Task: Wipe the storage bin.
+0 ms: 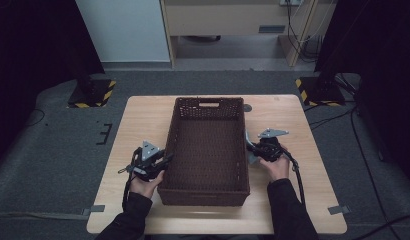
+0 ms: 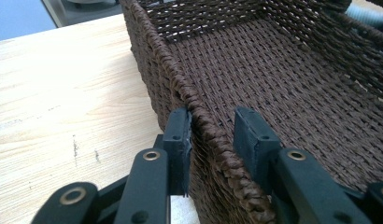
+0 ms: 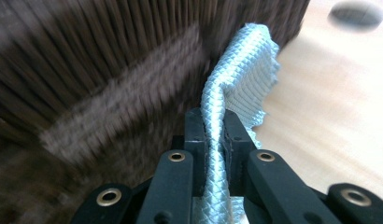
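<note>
A dark brown woven basket [image 1: 208,101] stands in the middle of the wooden table [image 1: 143,120]. My left gripper [image 1: 165,160] is at its left wall. In the left gripper view the jaws [image 2: 210,126] straddle the wall's braided rim [image 2: 180,79]. The outer pad [image 2: 180,135] touches the weave and the inner pad [image 2: 248,135] stands a little off it. My right gripper [image 1: 253,150] is beside the right wall, shut on a pale blue-grey cloth [image 1: 251,150]. The cloth [image 3: 241,70] rises between the pinched jaws [image 3: 213,123] against the blurred basket wall [image 3: 110,70].
A small grey disc [image 1: 247,107] lies on the table by the basket's far right corner, also seen as a dark spot [image 3: 358,13]. Two stand bases with yellow-black tape [image 1: 90,92] [image 1: 320,90] sit on the floor beyond the table. Cables trail at the right.
</note>
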